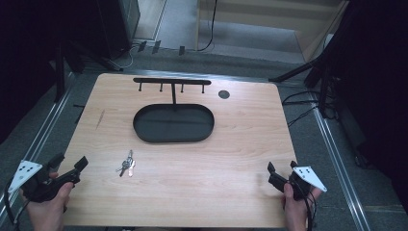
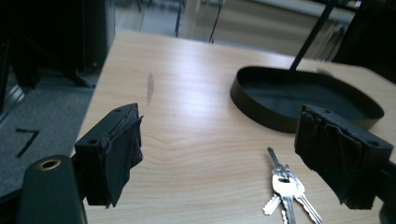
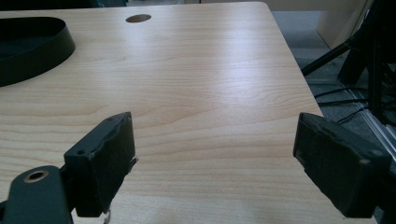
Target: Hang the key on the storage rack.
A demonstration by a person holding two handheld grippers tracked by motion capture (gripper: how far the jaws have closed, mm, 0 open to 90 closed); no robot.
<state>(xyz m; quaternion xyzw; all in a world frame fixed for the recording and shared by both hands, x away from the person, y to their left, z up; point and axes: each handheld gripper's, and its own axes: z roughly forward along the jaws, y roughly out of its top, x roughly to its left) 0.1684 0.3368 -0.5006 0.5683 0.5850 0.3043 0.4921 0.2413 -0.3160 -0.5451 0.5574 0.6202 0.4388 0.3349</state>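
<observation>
A bunch of silver keys [image 1: 126,163] lies on the wooden table [image 1: 231,144], in front of a black oval tray [image 1: 173,123] that carries a hook rack [image 1: 172,82] on a post. My left gripper [image 1: 70,166] rests at the table's near left corner, open, with the keys [image 2: 285,186] a short way ahead and to its right. The tray's rim [image 2: 261,116] is beyond them. At the near right edge my right gripper [image 1: 281,168] stands open over bare wood, nothing between its jaws.
A round cable hole [image 1: 223,94] sits near the table's far right. Dark stands and cables [image 1: 308,103] surround the table on the floor. The tray's edge [image 3: 42,56] is far left in the right gripper view.
</observation>
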